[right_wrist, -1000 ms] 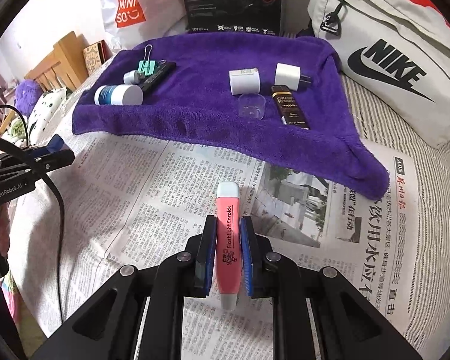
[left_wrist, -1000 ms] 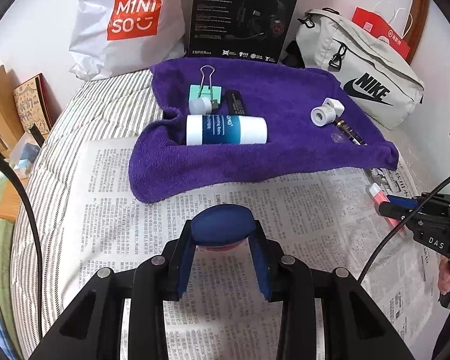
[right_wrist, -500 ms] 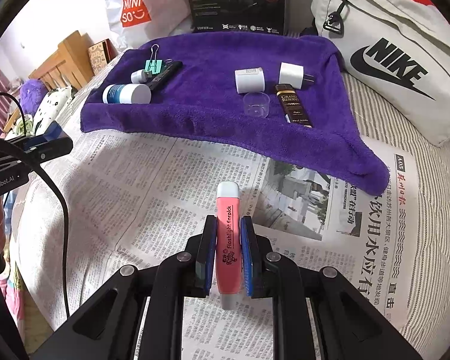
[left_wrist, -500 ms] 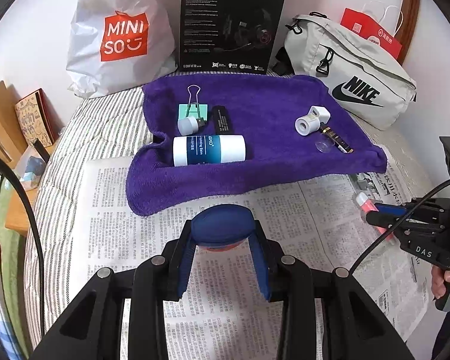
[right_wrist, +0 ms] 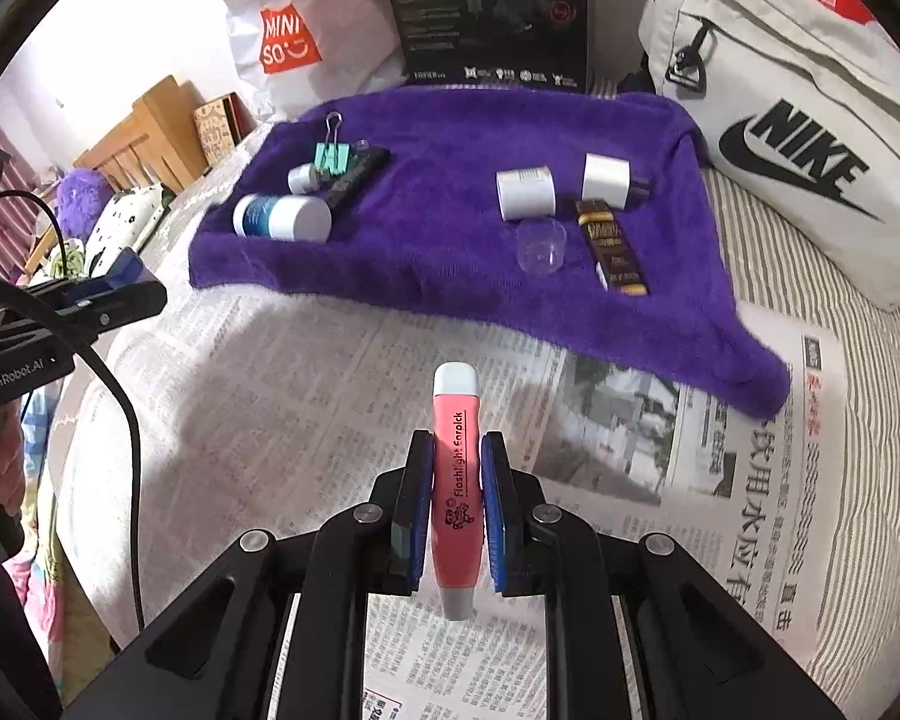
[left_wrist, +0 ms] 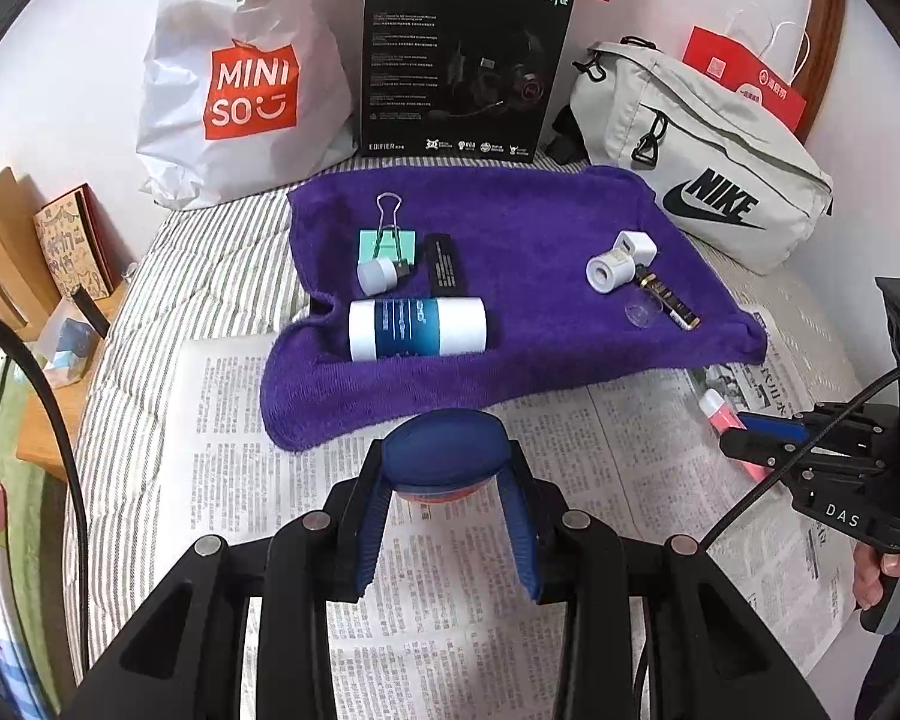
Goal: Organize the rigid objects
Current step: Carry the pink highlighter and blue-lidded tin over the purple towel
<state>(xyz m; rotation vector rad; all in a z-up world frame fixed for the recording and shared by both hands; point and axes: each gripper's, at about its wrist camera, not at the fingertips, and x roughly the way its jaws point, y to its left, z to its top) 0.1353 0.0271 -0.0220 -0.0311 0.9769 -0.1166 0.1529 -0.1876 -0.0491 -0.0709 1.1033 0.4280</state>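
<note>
Two claws are loaded: the right claw (right_wrist: 456, 510) pinches a pink flashlight earpick (right_wrist: 457, 480), the left claw (left_wrist: 444, 480) a blue-lidded jar (left_wrist: 444, 450). Ahead lies the purple towel (left_wrist: 510, 360). I'd worry the domed jar could squirt out of its shallow grip.

Towel (right_wrist: 450, 228) on newspaper (right_wrist: 270, 408), bottle (right_wrist: 282, 217) left, charger (right_wrist: 606, 177) right

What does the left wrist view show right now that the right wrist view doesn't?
Only the left view shows the left gripper shut on a blue-lidded jar, and the red bag behind the Nike bag.

Only the right view shows the right gripper head-on, shut on the pink pen with its printed label, and the wooden headboard.

Both show the purple towel, the binder clip, the blue-and-white bottle, the clear cap and the newspaper.
</note>
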